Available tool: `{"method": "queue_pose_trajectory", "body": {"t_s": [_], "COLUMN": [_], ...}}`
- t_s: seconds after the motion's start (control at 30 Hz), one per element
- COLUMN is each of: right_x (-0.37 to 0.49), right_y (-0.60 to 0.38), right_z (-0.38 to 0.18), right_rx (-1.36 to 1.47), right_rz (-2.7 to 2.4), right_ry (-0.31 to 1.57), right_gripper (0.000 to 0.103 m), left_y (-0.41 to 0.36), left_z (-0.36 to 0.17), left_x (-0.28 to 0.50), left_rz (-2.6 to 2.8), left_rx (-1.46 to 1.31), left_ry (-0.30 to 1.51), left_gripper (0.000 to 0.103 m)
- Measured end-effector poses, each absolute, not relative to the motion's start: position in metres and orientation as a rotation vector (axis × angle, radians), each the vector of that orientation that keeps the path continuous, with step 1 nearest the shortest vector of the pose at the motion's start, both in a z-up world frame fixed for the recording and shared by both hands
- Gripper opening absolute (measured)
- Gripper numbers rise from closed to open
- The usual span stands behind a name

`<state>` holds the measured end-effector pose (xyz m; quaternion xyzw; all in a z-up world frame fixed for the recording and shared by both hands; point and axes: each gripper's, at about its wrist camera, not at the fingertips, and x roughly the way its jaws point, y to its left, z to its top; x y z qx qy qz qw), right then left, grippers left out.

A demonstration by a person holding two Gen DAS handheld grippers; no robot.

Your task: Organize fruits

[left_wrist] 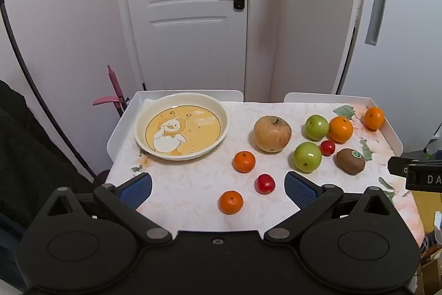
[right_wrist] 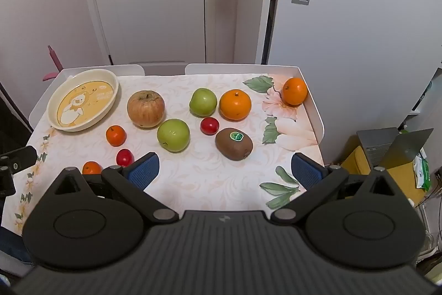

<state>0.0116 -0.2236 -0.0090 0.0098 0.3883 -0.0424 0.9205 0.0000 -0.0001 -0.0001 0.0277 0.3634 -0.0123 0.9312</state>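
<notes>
1. Two blue-padded fingers of the left tool (left_wrist: 218,187) stand wide apart, gripping nothing, above the near part of the surface (left_wrist: 187,184).
2. Left wrist view: a small orange (left_wrist: 231,202) and a red fruit (left_wrist: 265,183) lie between the fingers, just ahead of them; a second small orange (left_wrist: 244,161) sits farther on. The duck plate (left_wrist: 181,126), holding no fruit, lies ahead to the left. The large apple (left_wrist: 272,133), two green apples (left_wrist: 307,156) (left_wrist: 317,127) and the kiwi (left_wrist: 350,160) lie ahead to the right.
3. Right wrist view: the right tool (right_wrist: 225,170) is likewise spread open and holds nothing. The kiwi (right_wrist: 234,143) lies just ahead between its fingers; the nearer green apple (right_wrist: 173,135) sits ahead of the left finger. An orange (right_wrist: 295,90) rests against the surface's right rim.
</notes>
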Motion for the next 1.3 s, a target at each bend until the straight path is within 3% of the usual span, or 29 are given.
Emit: {"method": "queue_pose_trajectory", "body": {"t_s": [1.3], "right_x": [0.004], "right_y": [-0.225], "right_z": [-0.008], "right_rx": [0.023], "right_rz": [-0.073], "right_ry": [0.793], "right_gripper": [0.103], "left_y": [-0.005], "left_z": [0.005], "left_x": [-0.004], "left_rz": [-0.034], "left_rx": [0.057], "left_ry": [0.742], "left_gripper": [0.103]}}
